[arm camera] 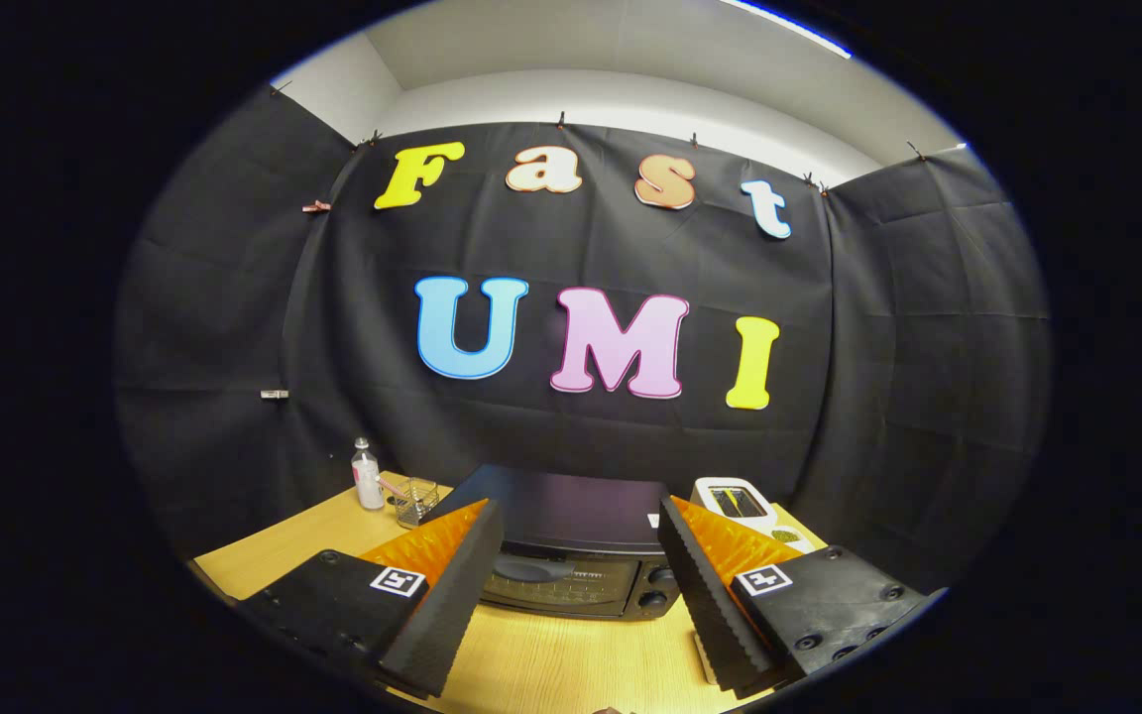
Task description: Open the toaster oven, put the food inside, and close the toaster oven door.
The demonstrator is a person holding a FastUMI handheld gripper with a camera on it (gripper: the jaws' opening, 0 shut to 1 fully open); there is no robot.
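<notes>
1. The toaster oven sits on the desk just ahead of your jaws, framed in the gap between them. It is a dark, boxy body with a flat matte top, a glass-fronted door that looks closed, and round knobs down the side nearer your right-hand jaw. The door handle reads only as a faint bar, so you may come in too high and slide off the smooth top.
2. The desk is pale wood-grain laminate, smooth and slick. If you pull the door hard, the whole oven could skid towards you.
3. Your gripper has its jaws spread wide with nothing between them. The inner faces are ribbed and foam-like, good for grip, yet bulky enough to catch a knob by mistake.
4. A white device lies beyond the right-hand jaw, beside the oven; a swinging wrist could clip it.
5. A small clear bottle and a wire basket stand beyond the left-hand jaw, light and easily toppled.
6. You cannot tell where the food is from here.
</notes>
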